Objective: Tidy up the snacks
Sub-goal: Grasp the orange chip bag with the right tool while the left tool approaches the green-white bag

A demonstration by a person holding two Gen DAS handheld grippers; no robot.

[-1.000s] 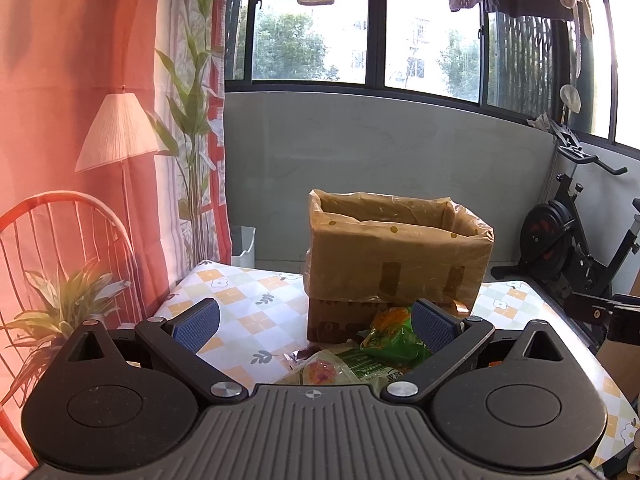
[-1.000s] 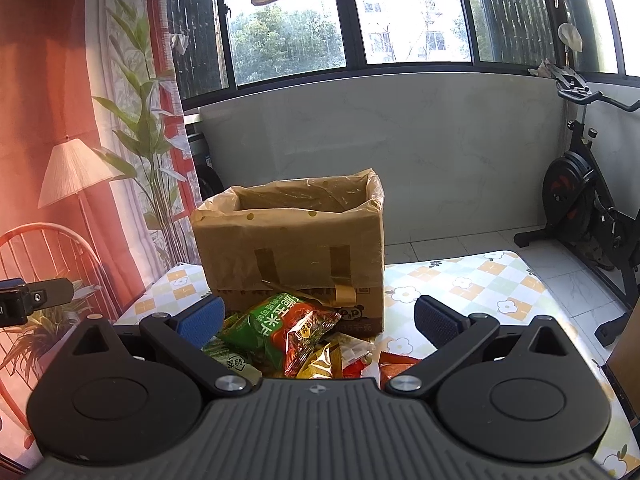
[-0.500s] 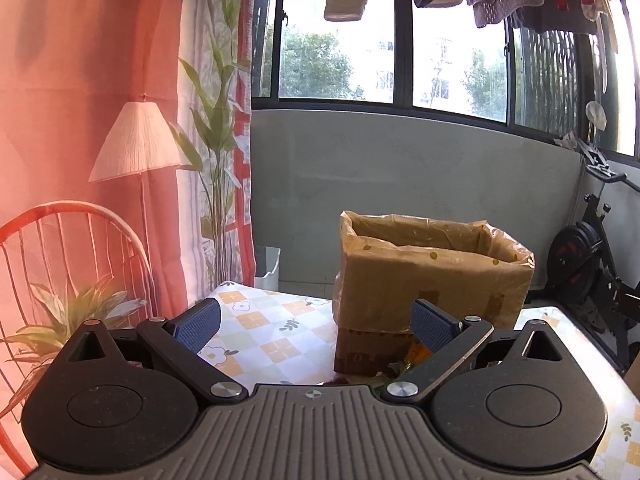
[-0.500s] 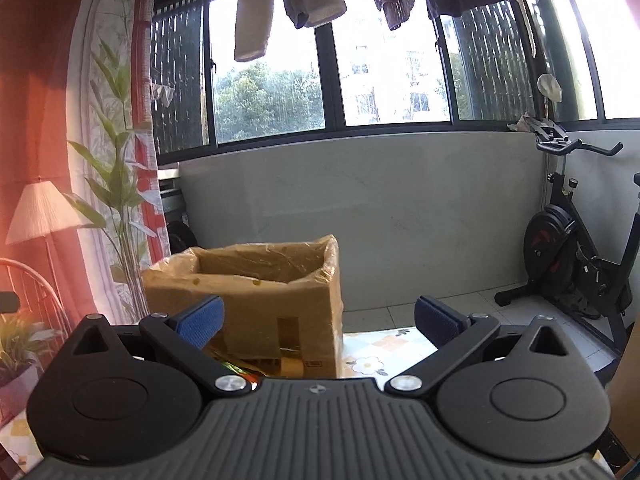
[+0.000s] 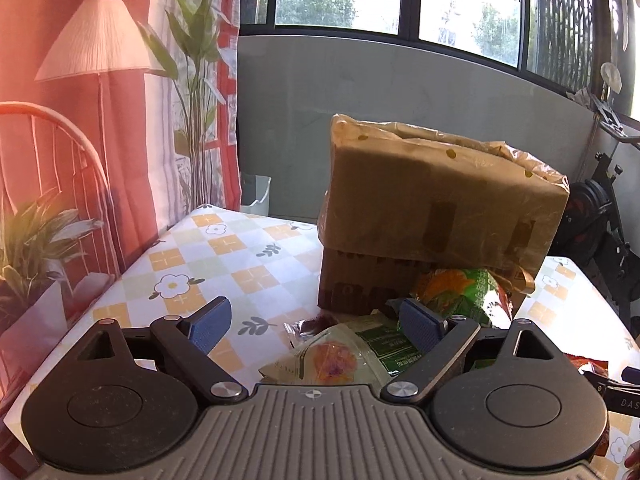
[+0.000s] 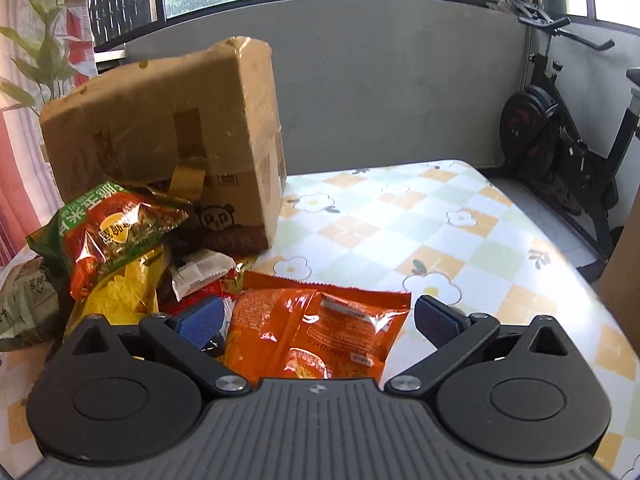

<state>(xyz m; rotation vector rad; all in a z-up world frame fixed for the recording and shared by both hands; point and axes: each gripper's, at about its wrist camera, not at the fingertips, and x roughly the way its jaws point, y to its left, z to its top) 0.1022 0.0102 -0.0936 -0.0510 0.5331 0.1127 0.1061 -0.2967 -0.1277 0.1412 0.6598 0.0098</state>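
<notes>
Orange packet between spread right gripper jaws.

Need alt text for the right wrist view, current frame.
Open right hand-held gripper poised over an orange snack bag on a floral checked table. Left of it, more snack packets are piled against a plastic-lined cardboard box.

Snack packets lie before the box — both on the table.

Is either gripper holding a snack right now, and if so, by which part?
Nothing is held. The left gripper and right gripper both have jaws wide open; the orange snack bag lies between the right jaws, ungripped.
</notes>
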